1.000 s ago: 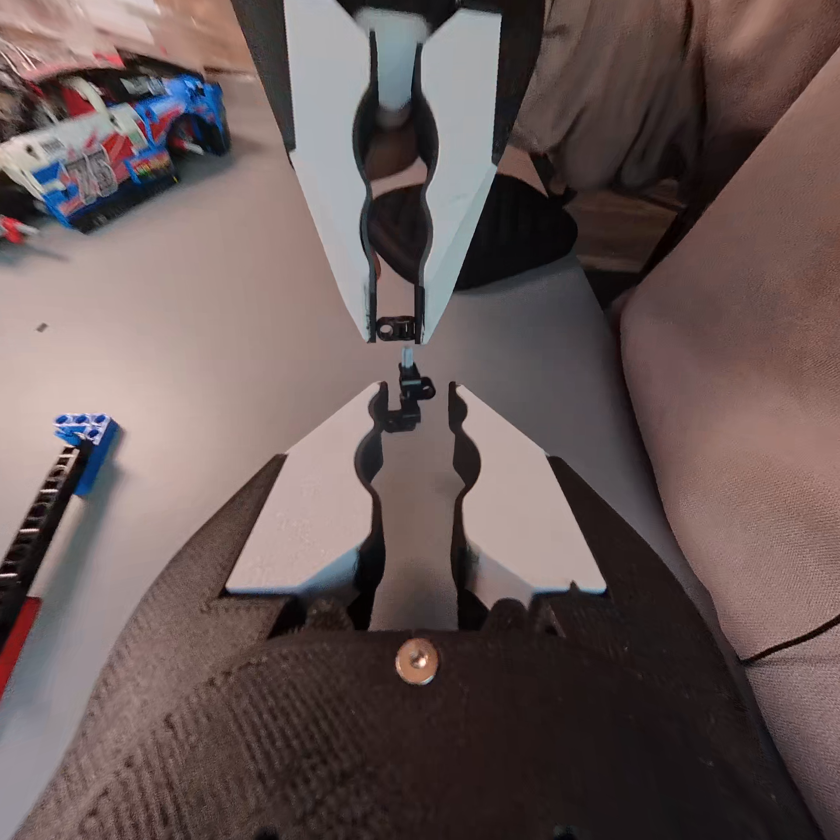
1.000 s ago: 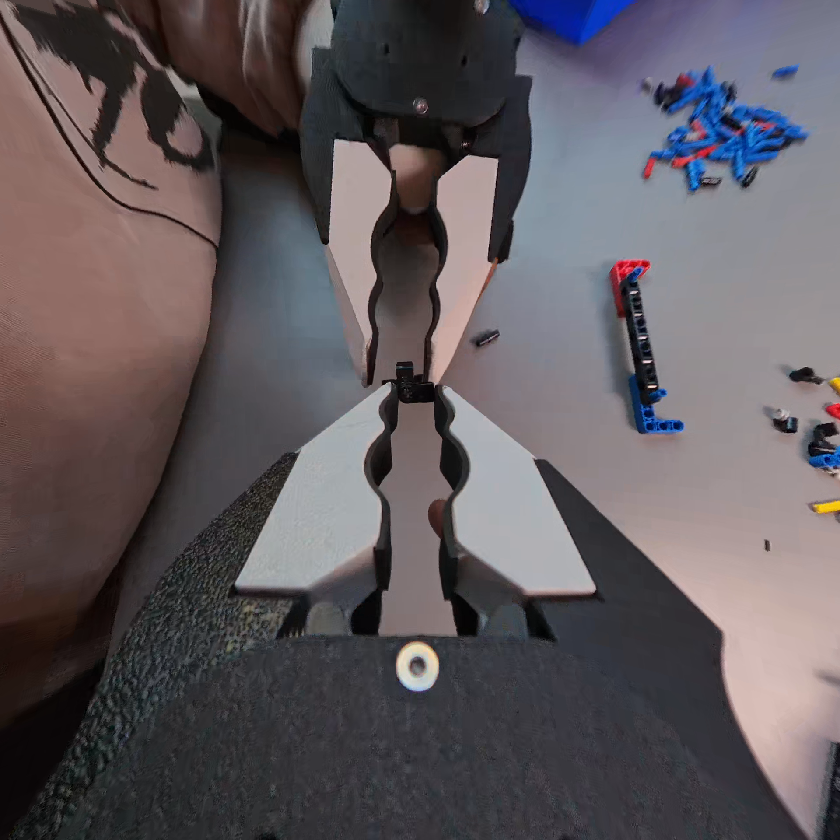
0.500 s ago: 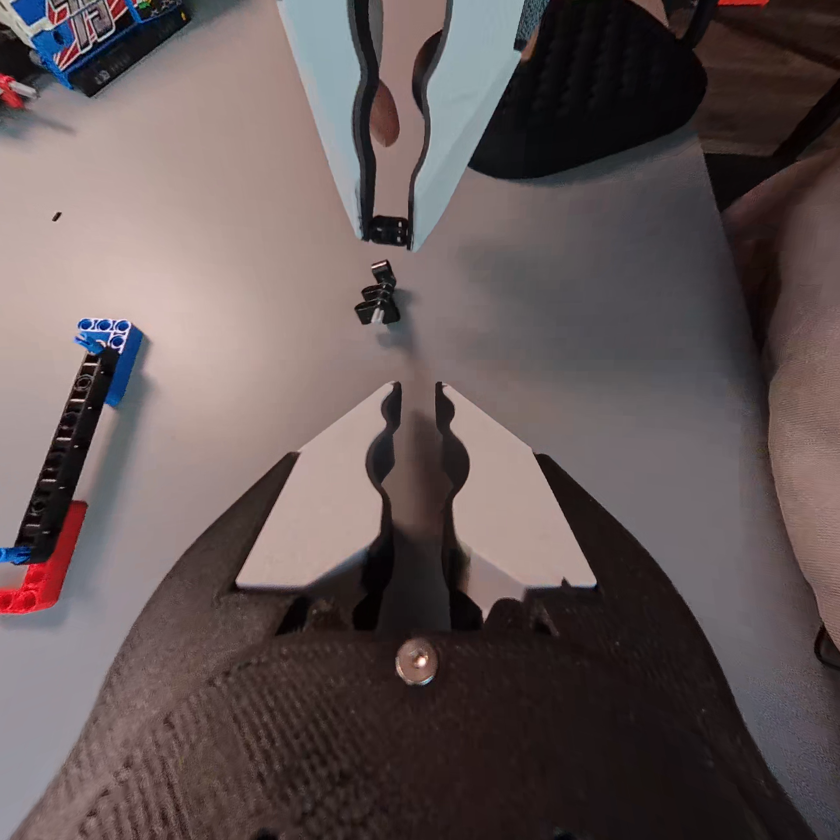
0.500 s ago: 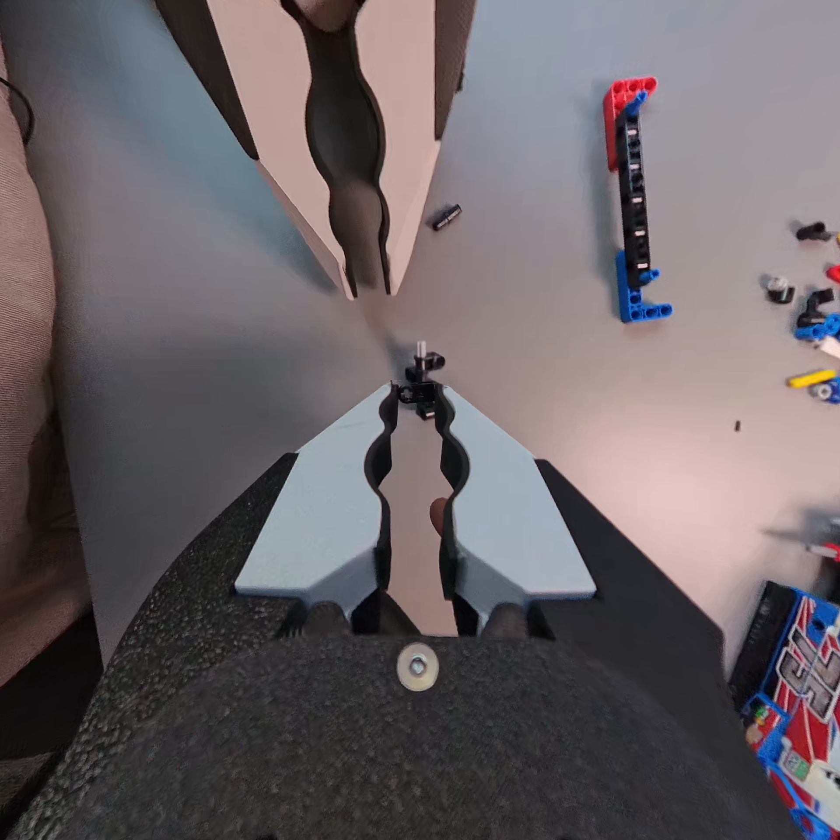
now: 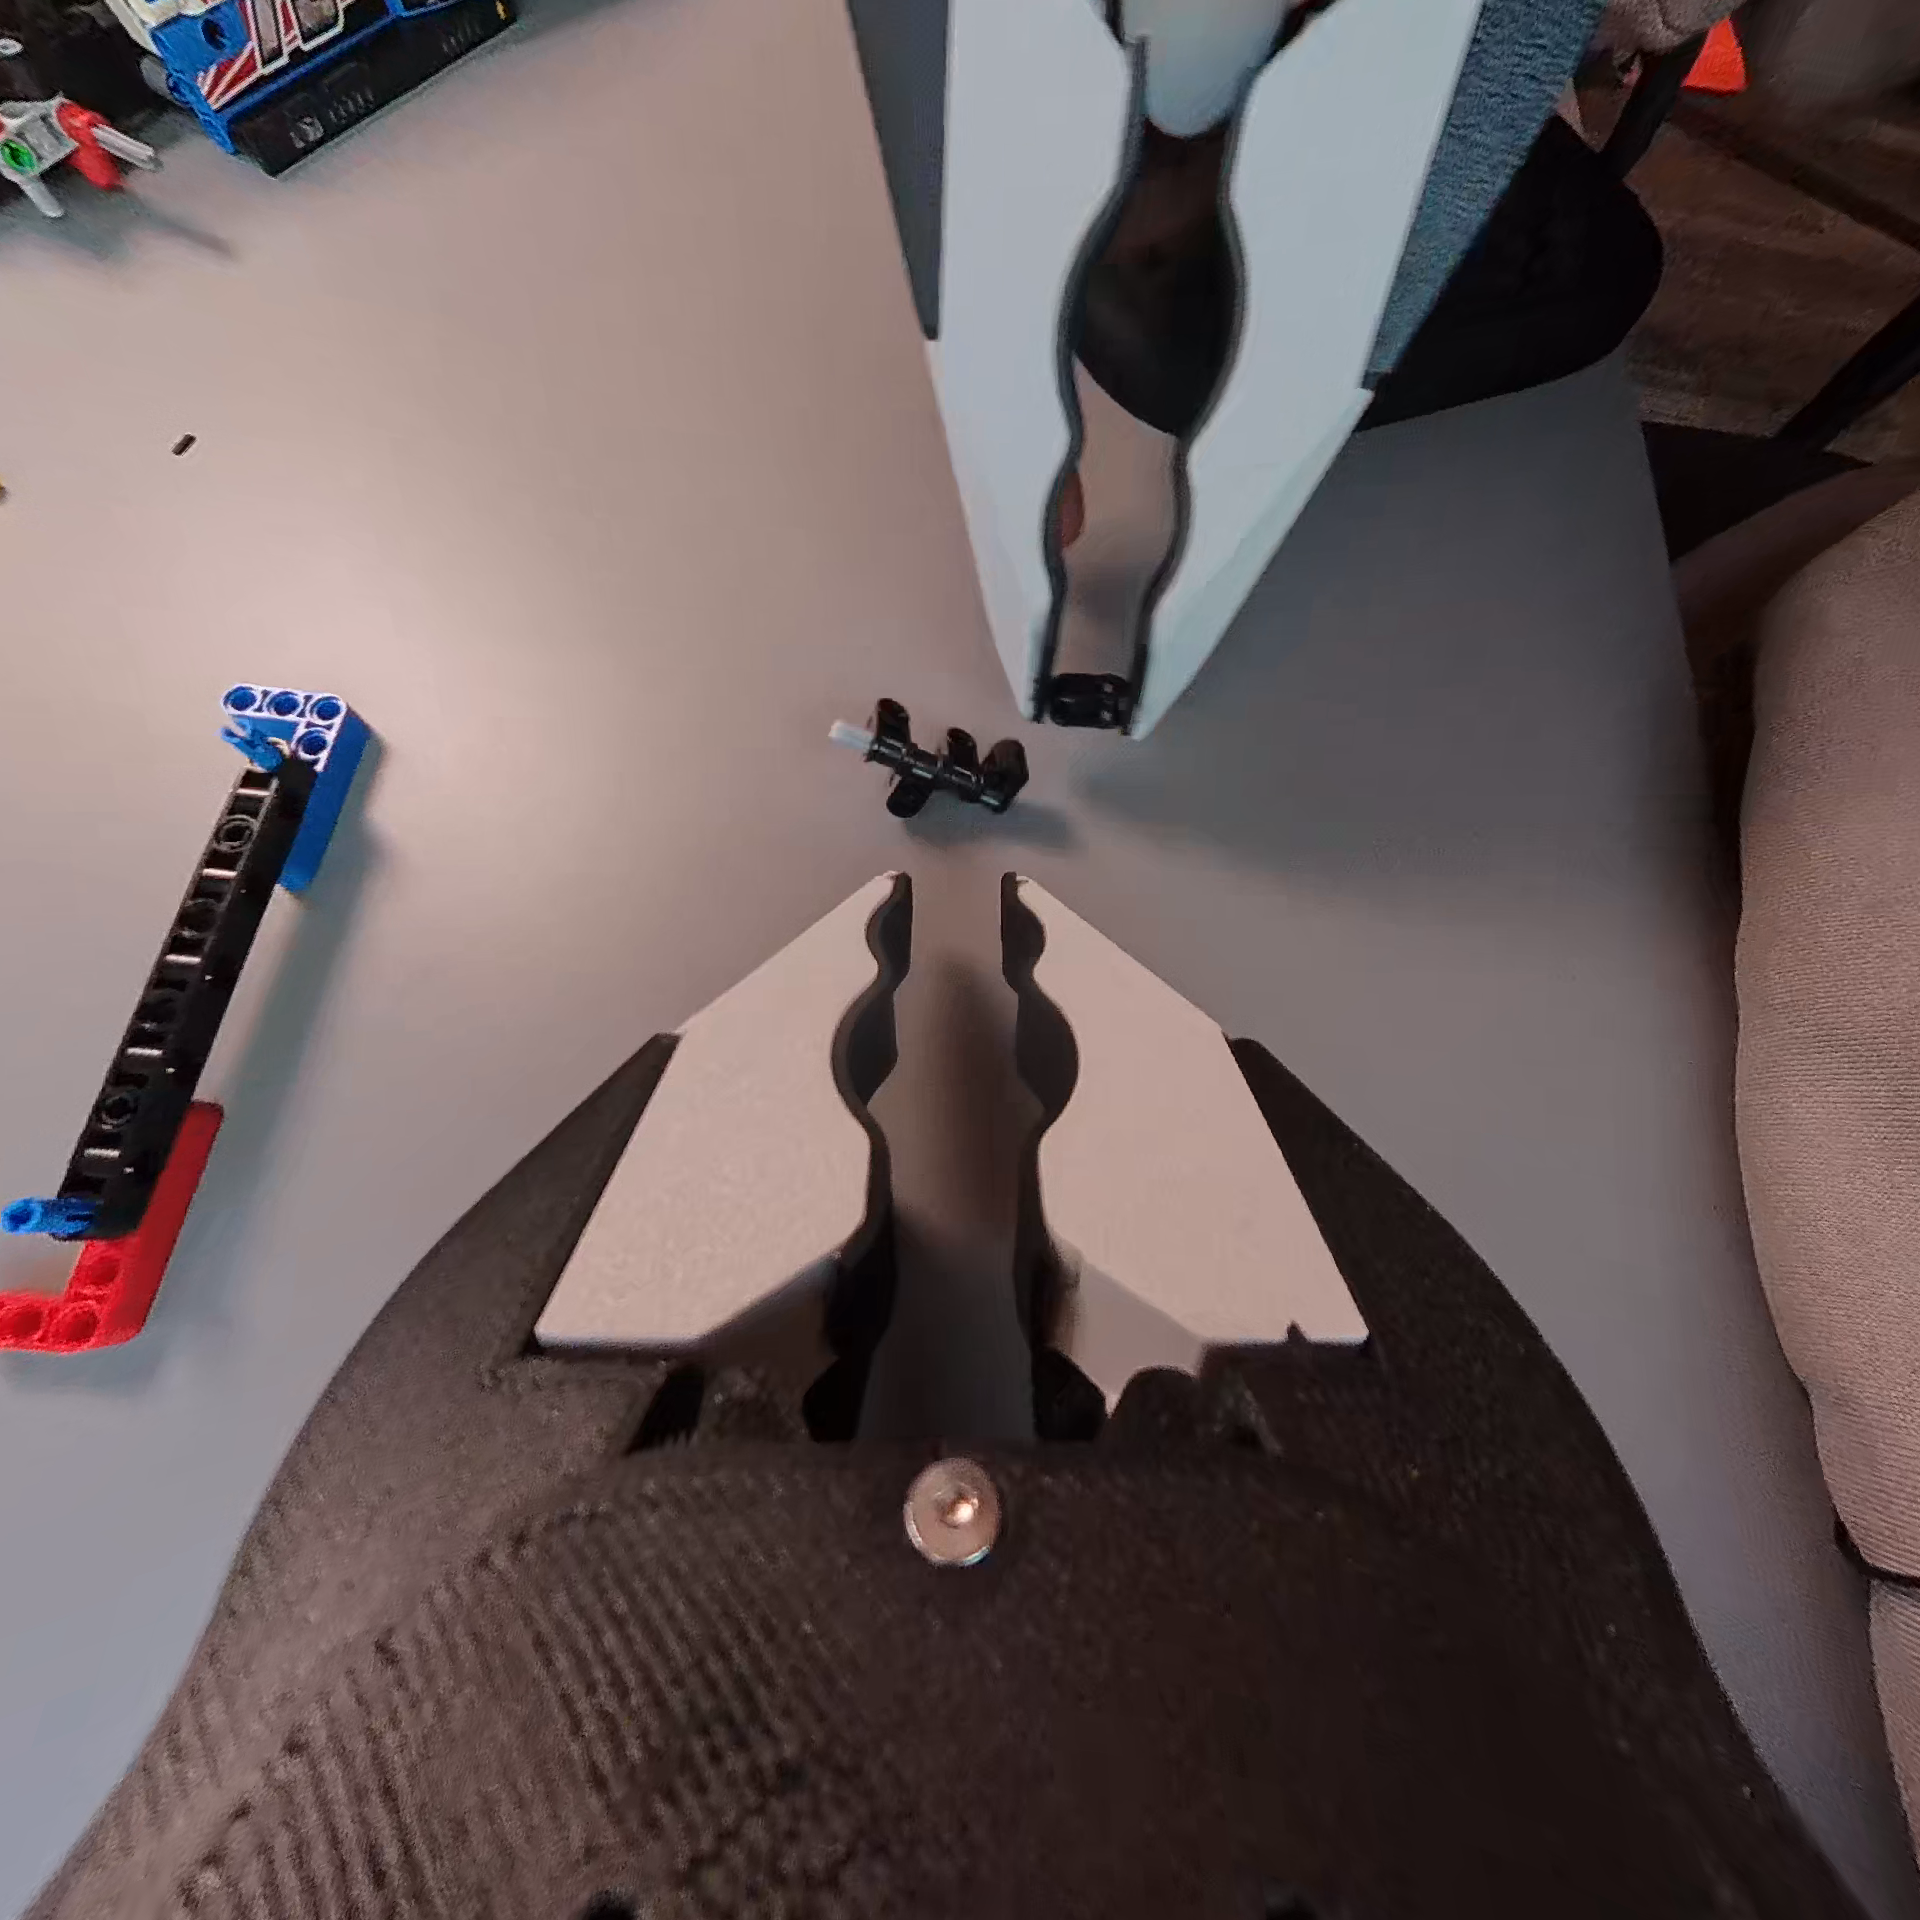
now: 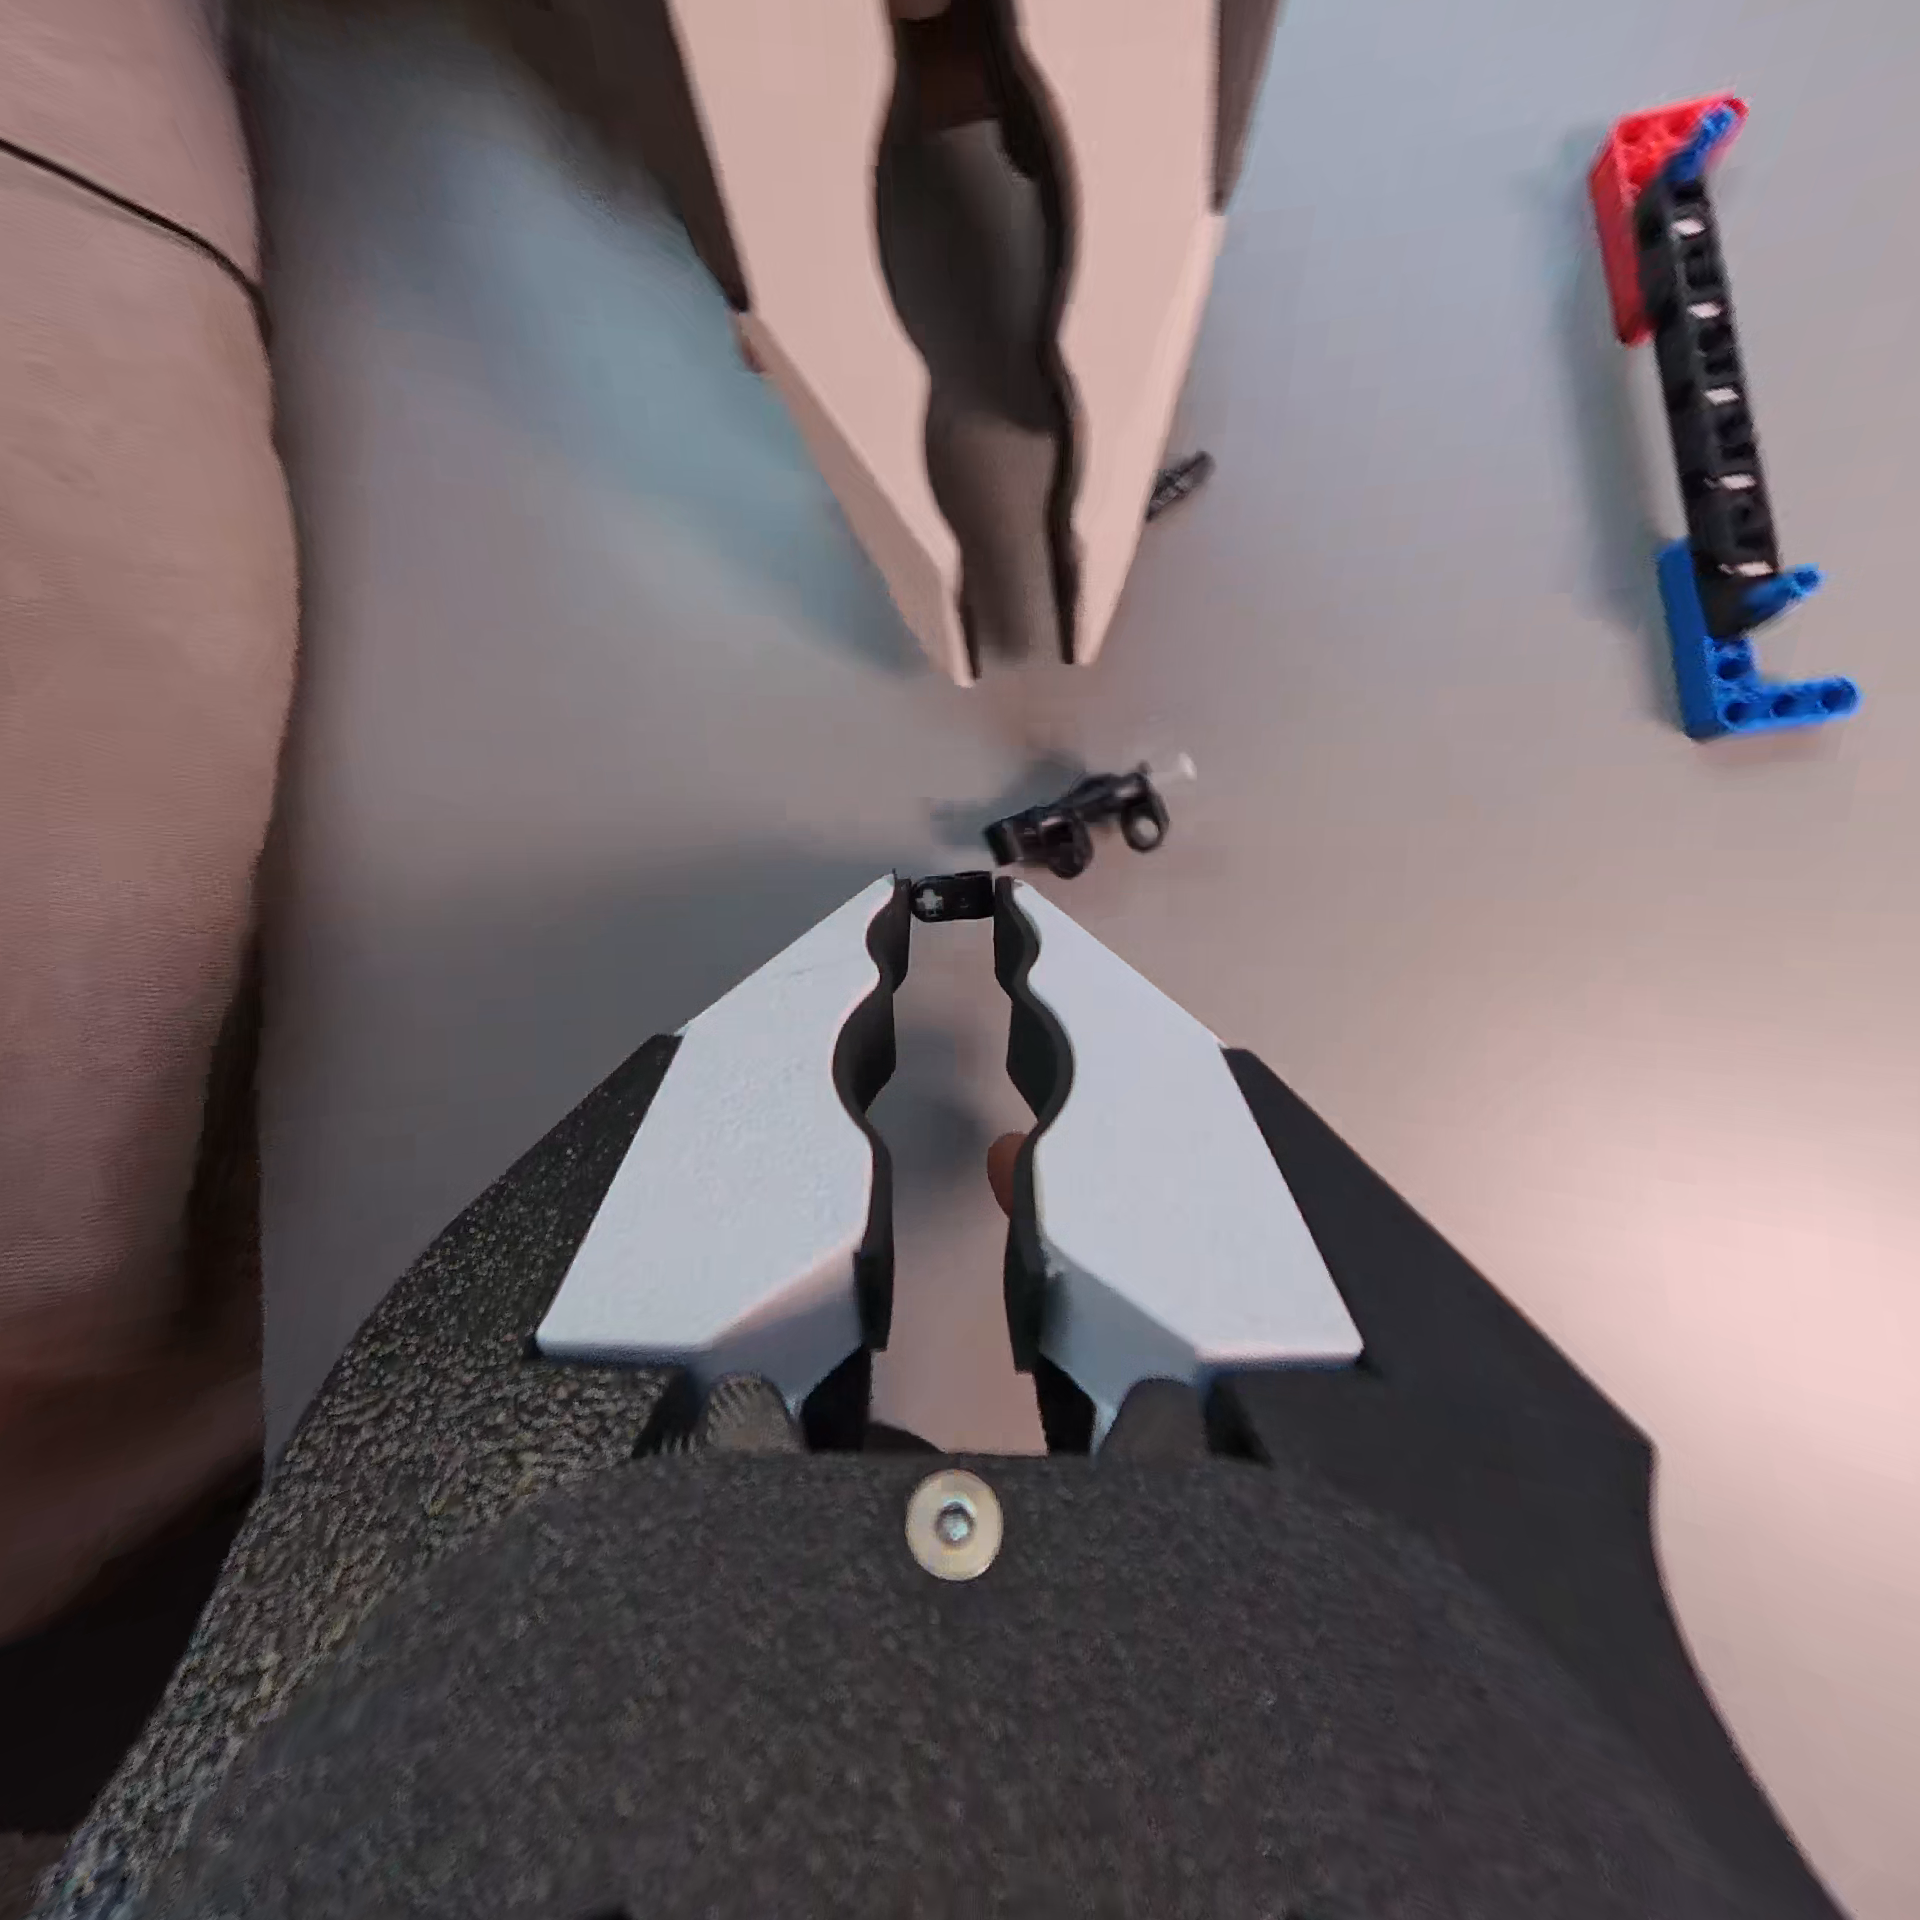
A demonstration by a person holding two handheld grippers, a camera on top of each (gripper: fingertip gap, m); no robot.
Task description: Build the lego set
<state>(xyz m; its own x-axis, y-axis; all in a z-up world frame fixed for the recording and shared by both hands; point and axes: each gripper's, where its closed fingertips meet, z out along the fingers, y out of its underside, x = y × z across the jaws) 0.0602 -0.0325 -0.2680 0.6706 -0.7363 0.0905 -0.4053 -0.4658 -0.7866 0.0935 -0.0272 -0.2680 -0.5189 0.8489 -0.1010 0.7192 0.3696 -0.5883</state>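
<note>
Currently pinching a small black connector (image 6: 951, 898) in the right hand-held gripper (image 6: 953, 883), with the left hand-held gripper (image 5: 954, 881) slightly parted and empty. Lying loose on the counter (image 5: 582, 540) between both: the black axle assembly (image 5: 940, 767). Risking, likely, a dropped connector, given such a shallow tip grip.

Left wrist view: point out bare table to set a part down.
Bare grey table lies between the black beam assembly and the small black axle piece. Crowded: around that piece, between both tongs, and the far-left corner by the toy car.
</note>
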